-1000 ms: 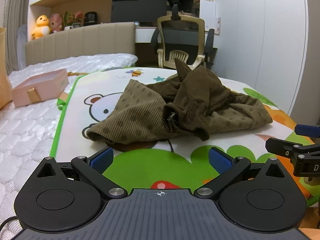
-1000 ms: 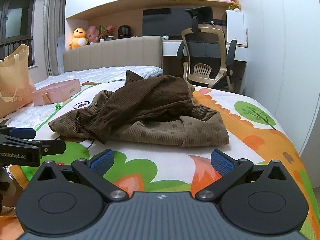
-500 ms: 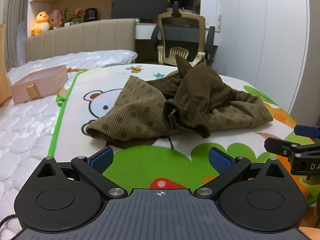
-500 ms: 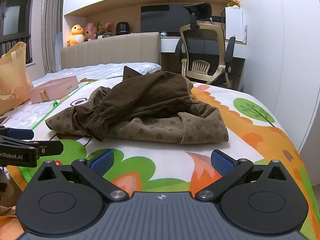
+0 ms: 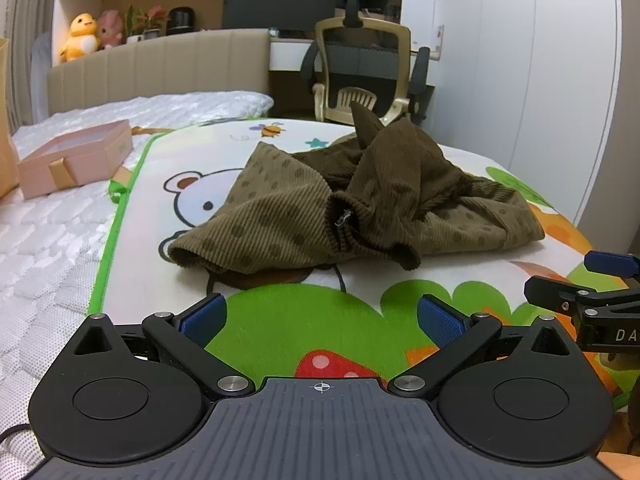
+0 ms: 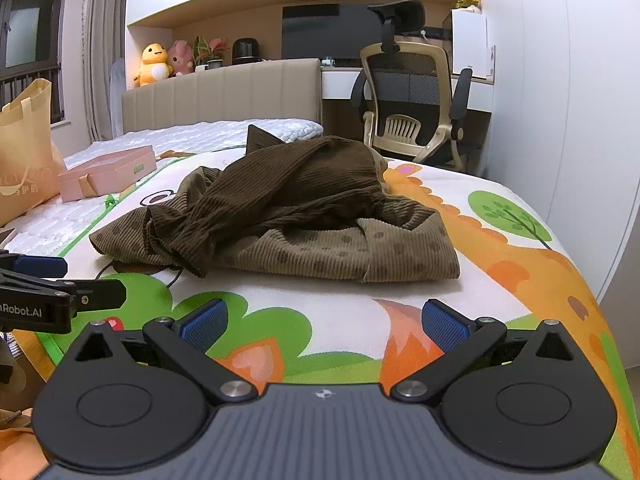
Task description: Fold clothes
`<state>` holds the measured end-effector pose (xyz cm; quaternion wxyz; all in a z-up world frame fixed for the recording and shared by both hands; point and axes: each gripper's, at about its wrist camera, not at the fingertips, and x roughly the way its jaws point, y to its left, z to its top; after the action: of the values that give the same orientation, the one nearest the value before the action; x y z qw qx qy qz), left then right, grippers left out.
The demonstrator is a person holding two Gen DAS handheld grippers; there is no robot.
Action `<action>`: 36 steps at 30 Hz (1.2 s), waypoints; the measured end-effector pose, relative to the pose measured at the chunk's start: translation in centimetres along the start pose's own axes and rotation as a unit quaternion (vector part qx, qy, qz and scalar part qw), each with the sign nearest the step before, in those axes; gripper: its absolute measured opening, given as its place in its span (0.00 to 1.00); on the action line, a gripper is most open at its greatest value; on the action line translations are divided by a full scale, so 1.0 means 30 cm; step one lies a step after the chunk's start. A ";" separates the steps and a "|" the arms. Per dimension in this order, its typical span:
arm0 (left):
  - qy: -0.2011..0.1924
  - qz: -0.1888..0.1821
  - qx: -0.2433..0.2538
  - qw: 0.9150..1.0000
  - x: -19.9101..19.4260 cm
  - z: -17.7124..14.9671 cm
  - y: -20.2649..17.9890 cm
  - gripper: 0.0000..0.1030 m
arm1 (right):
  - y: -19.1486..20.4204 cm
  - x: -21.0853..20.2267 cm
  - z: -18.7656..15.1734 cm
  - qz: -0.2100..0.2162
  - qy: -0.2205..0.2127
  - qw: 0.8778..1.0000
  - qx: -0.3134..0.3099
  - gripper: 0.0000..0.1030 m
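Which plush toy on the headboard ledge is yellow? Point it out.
The yellow duck-like plush, leftmost on the ledge. The plush beside it is pink, sitting between the yellow one and the potted plant.

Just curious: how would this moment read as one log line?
step: approach | brown garment: crumpled on mat | left tongs: open, empty | right tongs: open, empty

Left gripper (image 5: pixel 322 316): fingers spread wide, blue pads (image 5: pixel 202 314) facing each other, nothing between them, pointing level and forward. Right gripper (image 6: pixel 325 320): same pose, fingers wide apart, blue pads (image 6: pixel 444 325) bare, nothing held. The two sit side by side; each shows at the other's frame edge, right gripper (image 5: pixel 588 300) at the right edge of the left wrist view, left gripper (image 6: pixel 52 292) at the left edge of the right wrist view.
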<state>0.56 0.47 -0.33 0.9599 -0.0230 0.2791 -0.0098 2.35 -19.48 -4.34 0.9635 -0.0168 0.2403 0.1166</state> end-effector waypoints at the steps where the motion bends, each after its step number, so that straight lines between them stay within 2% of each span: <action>1: 0.000 -0.001 0.000 1.000 0.000 0.000 -0.001 1.00 | 0.000 0.000 0.000 0.000 0.000 1.000 0.000 1.00; 36: 0.005 -0.010 0.003 1.000 0.001 -0.006 -0.009 1.00 | -0.008 0.007 -0.003 -0.002 0.011 1.000 0.005 1.00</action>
<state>0.49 0.19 -0.49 0.9585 -0.0232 0.2835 -0.0201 2.55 -19.68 -4.54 0.9612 -0.0135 0.2513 0.1131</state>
